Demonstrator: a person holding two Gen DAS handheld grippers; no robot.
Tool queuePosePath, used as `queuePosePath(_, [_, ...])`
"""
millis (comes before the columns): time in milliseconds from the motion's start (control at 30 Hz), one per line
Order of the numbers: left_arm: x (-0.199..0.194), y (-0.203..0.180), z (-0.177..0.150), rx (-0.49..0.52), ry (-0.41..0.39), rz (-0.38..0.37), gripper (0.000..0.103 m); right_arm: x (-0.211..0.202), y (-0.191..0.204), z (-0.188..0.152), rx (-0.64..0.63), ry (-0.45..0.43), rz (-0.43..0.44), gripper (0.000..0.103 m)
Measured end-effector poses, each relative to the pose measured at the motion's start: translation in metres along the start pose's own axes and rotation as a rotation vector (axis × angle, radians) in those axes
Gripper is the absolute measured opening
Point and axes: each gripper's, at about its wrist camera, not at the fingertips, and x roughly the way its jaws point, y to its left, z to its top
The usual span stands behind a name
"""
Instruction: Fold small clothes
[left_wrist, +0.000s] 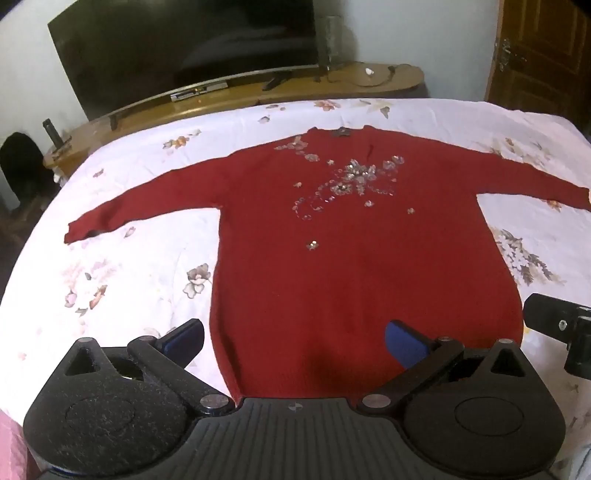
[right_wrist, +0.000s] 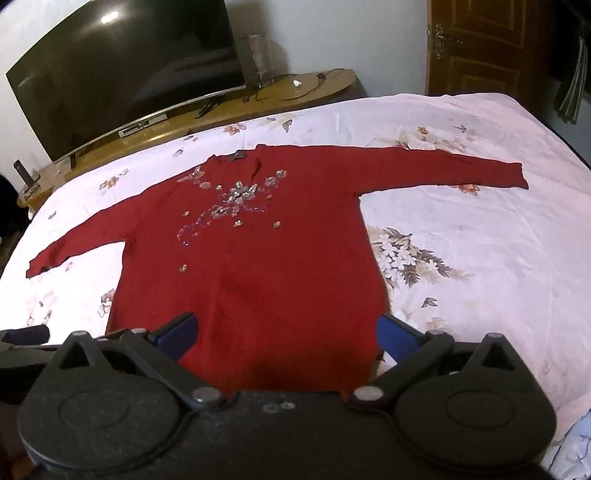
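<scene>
A dark red long-sleeved sweater (left_wrist: 343, 236) with silver sequin flowers on the chest lies flat, face up, on the bed, sleeves spread to both sides; it also shows in the right wrist view (right_wrist: 258, 251). My left gripper (left_wrist: 293, 341) is open, blue-padded fingers wide apart, hovering over the hem's left part. My right gripper (right_wrist: 286, 332) is open, hovering over the hem's right part. Neither touches the cloth. The right gripper's edge shows in the left wrist view (left_wrist: 557, 325).
The bed has a white floral sheet (left_wrist: 147, 258), also seen in the right wrist view (right_wrist: 461, 240). Behind it stand a wooden TV stand (left_wrist: 258, 92) with a dark TV (left_wrist: 184, 48), and a brown door (right_wrist: 487, 44) at the right.
</scene>
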Motion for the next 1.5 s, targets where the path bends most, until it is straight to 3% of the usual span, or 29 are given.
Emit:
queuePosePath(267, [0.025,0.005,-0.008,0.001,0.111,-0.001,0.103,0.005,0.004,-0.004,-0.006,0.044,-0.020,0.102])
queuePosePath(400, [0.016,-0.008,-0.012,0.030,0.108,0.024,0.103,0.006,0.008,-0.005,-0.015,0.060,-0.048,0.102])
queuePosePath(433, [0.011,-0.010,-0.009,0.035,0.137,0.018,0.103,0.006,0.009,-0.006,-0.021,0.063,-0.051,0.102])
queuePosePath(700, [0.009,-0.010,-0.002,0.003,0.112,0.022,0.103,0.005,0.007,-0.006,-0.019,0.053,-0.052,0.102])
queuePosePath(733, [0.009,-0.010,-0.002,-0.014,0.103,-0.004,0.103,0.005,0.006,-0.006,-0.018,0.051,-0.054,0.102])
queuePosePath(900, [0.007,-0.015,-0.002,0.017,0.075,0.010,0.103,0.005,0.006,-0.007,-0.024,0.050,-0.061,0.102])
queuePosePath(1300, [-0.002,-0.032,0.001,0.042,0.036,-0.067,0.103,-0.002,-0.009,-0.013,0.018,0.027,-0.108,0.102])
queuePosePath(1500, [-0.002,-0.035,0.000,0.066,0.016,-0.045,0.103,-0.003,-0.013,-0.017,0.033,0.031,-0.113,0.102])
